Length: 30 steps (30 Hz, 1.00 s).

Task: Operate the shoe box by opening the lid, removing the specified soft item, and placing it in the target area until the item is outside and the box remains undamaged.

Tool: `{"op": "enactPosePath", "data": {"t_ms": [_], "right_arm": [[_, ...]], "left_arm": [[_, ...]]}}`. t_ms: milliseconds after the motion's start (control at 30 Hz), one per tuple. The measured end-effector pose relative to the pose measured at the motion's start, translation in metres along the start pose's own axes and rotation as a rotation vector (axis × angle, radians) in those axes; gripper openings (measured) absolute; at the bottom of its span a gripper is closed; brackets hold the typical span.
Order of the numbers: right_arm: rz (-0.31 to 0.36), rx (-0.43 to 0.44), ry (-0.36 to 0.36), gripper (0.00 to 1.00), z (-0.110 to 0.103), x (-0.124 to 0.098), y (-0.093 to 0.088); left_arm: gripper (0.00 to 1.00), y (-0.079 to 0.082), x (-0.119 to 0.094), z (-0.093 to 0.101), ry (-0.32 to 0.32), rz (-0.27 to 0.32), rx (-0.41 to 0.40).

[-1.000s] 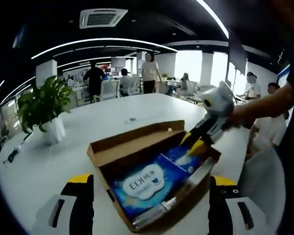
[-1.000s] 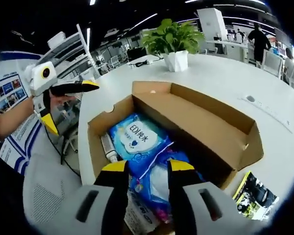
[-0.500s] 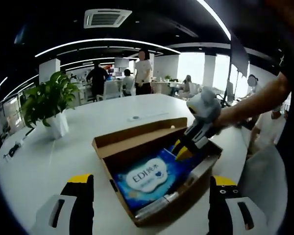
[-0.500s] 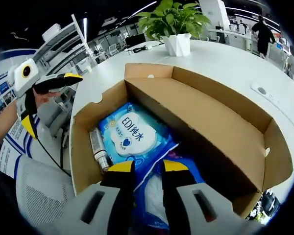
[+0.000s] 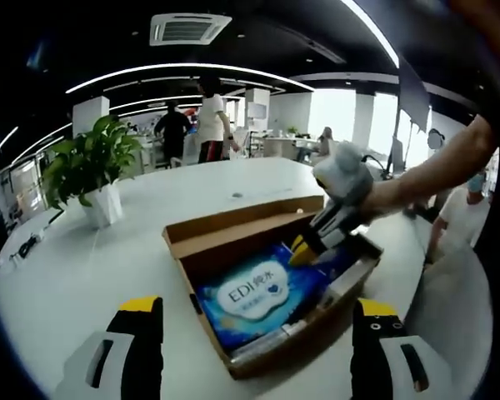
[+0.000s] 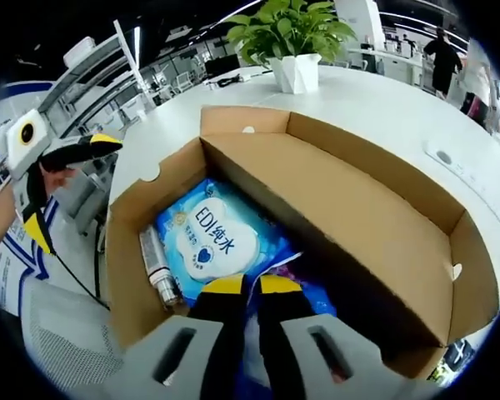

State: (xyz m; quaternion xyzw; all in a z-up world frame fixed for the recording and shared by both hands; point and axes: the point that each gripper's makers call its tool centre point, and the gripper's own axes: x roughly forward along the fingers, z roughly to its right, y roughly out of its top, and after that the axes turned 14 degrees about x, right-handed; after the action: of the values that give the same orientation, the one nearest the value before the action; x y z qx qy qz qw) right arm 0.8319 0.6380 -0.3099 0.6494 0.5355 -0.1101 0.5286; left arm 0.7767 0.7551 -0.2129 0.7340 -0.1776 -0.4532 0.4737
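Observation:
An open cardboard shoe box (image 5: 233, 242) (image 6: 133, 250) lies on the white table, its lid (image 6: 350, 217) folded back. Inside lies a blue wipes pack (image 5: 254, 292) (image 6: 212, 237) marked EDI, with a small tube (image 6: 158, 271) along one wall. A second blue soft pack (image 6: 312, 293) (image 5: 337, 262) lies beside it. My right gripper (image 6: 251, 285) (image 5: 304, 246) reaches into the box, its jaws nearly together with that second pack pinched between them. Near the box's front, my left gripper (image 5: 256, 307) (image 6: 67, 187) hangs wide open and holds nothing.
A potted plant (image 5: 87, 167) (image 6: 292, 33) stands on the round white table (image 5: 58, 275). A grey mesh chair (image 6: 62, 333) sits beside the table's edge. Several people stand or sit at desks in the background (image 5: 204, 125).
The right gripper's jaws have narrowed onto the second blue pack and pushed deeper into the box. The left gripper stays open and its view has swung slightly.

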Motion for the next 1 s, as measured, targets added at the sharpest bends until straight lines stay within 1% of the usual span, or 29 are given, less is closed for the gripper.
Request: {"op": "enactPosePath", "data": {"t_ms": [33,100,167,233,267,367,467,567,700,733,800,867,933,967,1000], "right_arm": [[0.003,0.008,-0.004,0.00,0.001,0.001,0.001],[0.015,0.008,-0.006,0.00,-0.002,-0.004,0.002],[0.030,0.024,-0.012,0.00,-0.009,-0.014,0.001],[0.044,0.026,-0.015,0.00,-0.006,-0.012,0.006],[0.066,0.028,-0.018,0.00,-0.006,-0.018,0.007],[0.088,0.039,-0.025,0.00,-0.008,-0.028,0.008],[0.105,0.033,-0.043,0.00,-0.001,-0.035,0.009],[0.124,0.037,-0.054,0.00,0.003,-0.046,0.007],[0.140,0.038,-0.065,0.00,0.010,-0.053,0.008],[0.147,0.037,-0.071,0.00,0.011,-0.057,0.008],[0.157,0.046,-0.077,0.00,0.013,-0.063,0.008],[0.162,0.054,-0.080,0.00,0.017,-0.065,0.007],[0.169,0.053,-0.087,0.00,0.018,-0.071,0.004],[0.171,0.056,-0.090,0.00,0.017,-0.076,0.002],[0.173,0.058,-0.092,0.00,0.021,-0.075,0.002]], "left_arm": [[0.94,-0.002,0.000,0.000,0.001,-0.006,0.000],[0.91,-0.004,0.001,-0.001,0.000,-0.012,0.001],[0.89,-0.006,0.002,-0.001,0.002,-0.022,0.003],[0.87,-0.007,0.003,-0.001,0.001,-0.028,0.004],[0.86,-0.007,0.004,-0.001,0.000,-0.031,0.004],[0.81,-0.008,0.007,-0.002,-0.006,-0.036,-0.004],[0.77,-0.008,0.010,-0.003,-0.005,-0.046,-0.002],[0.73,-0.007,0.014,-0.004,-0.011,-0.050,-0.007],[0.63,-0.010,0.019,-0.008,-0.016,-0.074,0.001],[0.61,-0.011,0.022,-0.010,-0.018,-0.079,0.003],[0.56,-0.013,0.028,-0.008,-0.022,-0.108,0.007],[0.54,-0.017,0.035,-0.012,-0.030,-0.119,0.007],[0.52,-0.011,0.042,-0.005,-0.044,-0.125,0.001],[0.52,-0.011,0.045,-0.004,-0.050,-0.131,-0.006],[0.51,-0.013,0.050,-0.003,-0.062,-0.143,-0.015]]}}
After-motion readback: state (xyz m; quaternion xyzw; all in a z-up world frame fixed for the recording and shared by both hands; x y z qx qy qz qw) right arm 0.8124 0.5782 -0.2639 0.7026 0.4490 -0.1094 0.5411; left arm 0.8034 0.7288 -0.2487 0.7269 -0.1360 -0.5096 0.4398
